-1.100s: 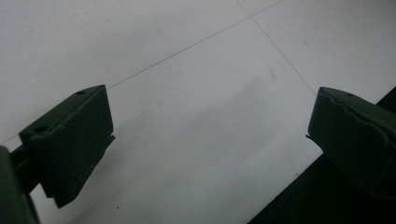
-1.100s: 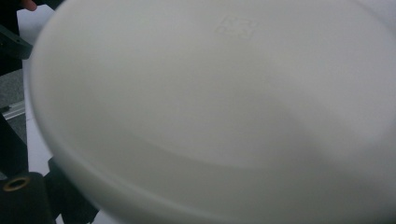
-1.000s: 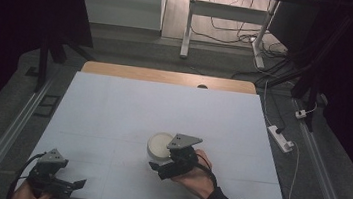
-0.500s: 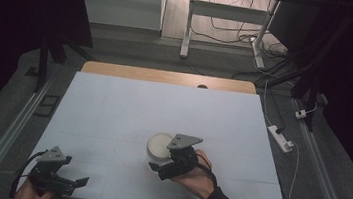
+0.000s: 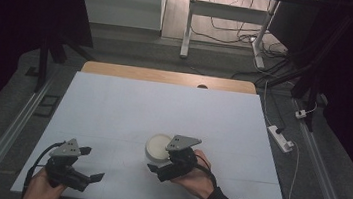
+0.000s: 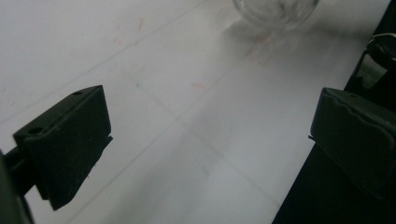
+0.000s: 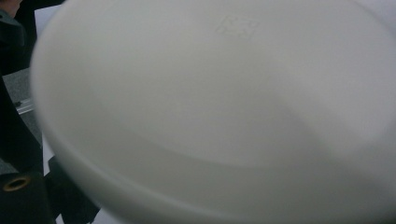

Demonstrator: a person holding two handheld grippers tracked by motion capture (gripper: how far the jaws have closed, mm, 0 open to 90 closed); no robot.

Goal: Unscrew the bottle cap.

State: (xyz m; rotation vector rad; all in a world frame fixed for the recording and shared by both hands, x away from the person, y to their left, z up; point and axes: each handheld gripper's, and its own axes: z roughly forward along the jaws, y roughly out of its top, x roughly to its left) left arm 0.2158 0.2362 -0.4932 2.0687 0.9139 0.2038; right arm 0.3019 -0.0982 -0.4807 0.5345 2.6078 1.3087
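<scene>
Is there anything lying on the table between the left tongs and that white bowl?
Nothing visible. Only bare white table lies between the left tongs and the white bowl. The right tongs sit against the bowl's near side, beside that path.

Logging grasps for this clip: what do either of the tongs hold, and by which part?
The left tongs are open and hold nothing. The right tongs sit at the near rim of the round white container; whether they grip it cannot be told.

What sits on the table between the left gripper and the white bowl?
Nothing: the high view shows bare white table between the left gripper and the white bowl, which is at the right gripper.
</scene>
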